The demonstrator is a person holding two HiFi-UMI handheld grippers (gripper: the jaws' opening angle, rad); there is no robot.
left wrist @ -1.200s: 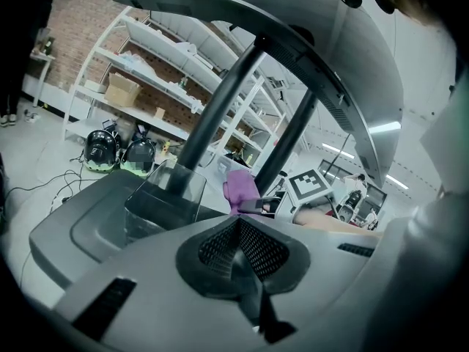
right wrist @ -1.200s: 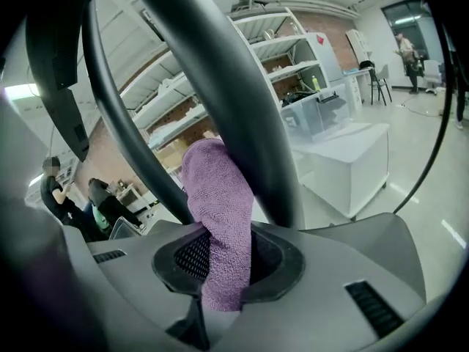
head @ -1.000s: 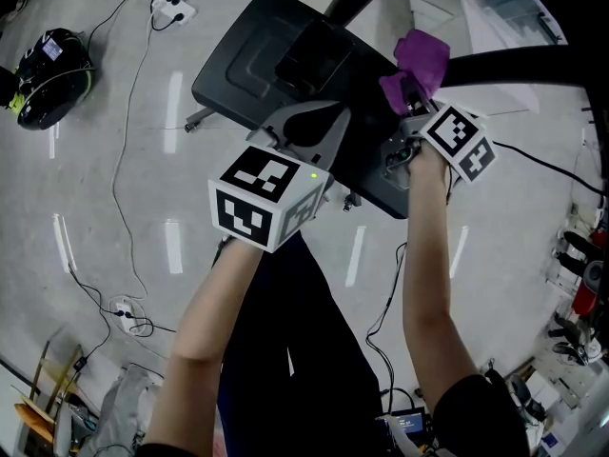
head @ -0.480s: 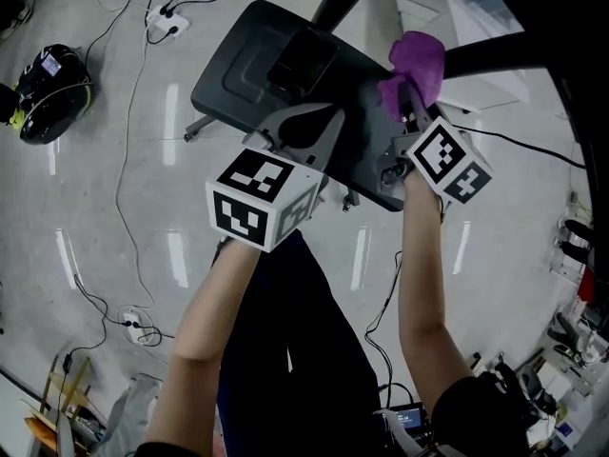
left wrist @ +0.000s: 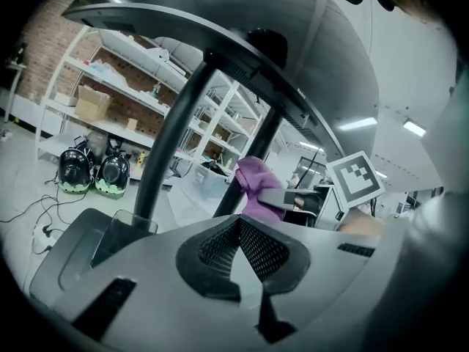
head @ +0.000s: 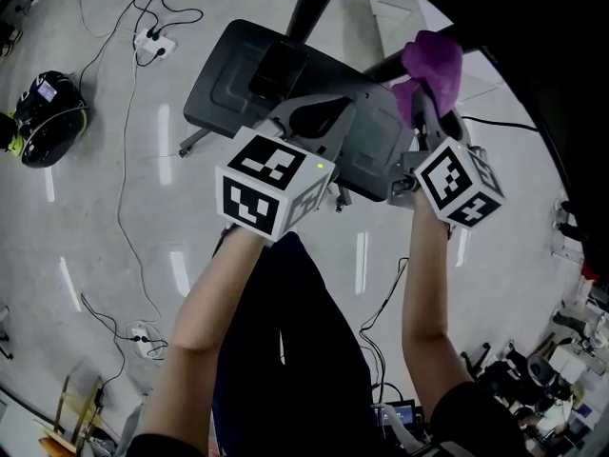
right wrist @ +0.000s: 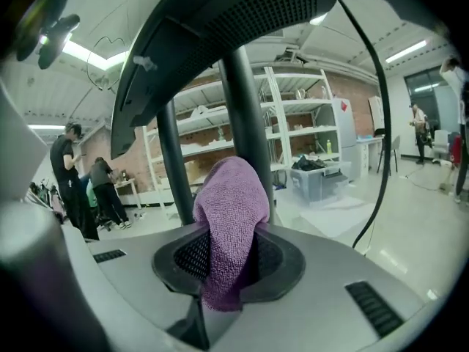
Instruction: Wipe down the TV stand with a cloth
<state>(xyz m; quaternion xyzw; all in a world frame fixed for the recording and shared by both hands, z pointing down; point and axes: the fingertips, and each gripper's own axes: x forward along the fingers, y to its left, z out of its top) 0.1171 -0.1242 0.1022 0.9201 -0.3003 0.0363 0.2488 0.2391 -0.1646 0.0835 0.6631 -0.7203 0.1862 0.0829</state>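
So, the right gripper [head: 428, 110] is clamped on a purple cloth [head: 433, 60], which bunches up out of its jaws. In the right gripper view the cloth [right wrist: 231, 204] sits right in front of one of the TV stand's black poles [right wrist: 245, 101]; I can't tell if it's actually touching. From the head view it's up over the right end of the dark base plate [head: 228, 84], close to where a pole [head: 400, 62] angles in.

The left gripper [head: 319, 114] hangs over the middle of the base. Its own view shows the jaws [left wrist: 238, 222] pressed together with nothing between them, and the cloth [left wrist: 256, 185] visible past them by the farther pole.

Off to the left on the grey floor there's a black-and-green helmet-looking thing [head: 38, 117], plus loose cables [head: 119, 188] and a white power strip [head: 152, 38].
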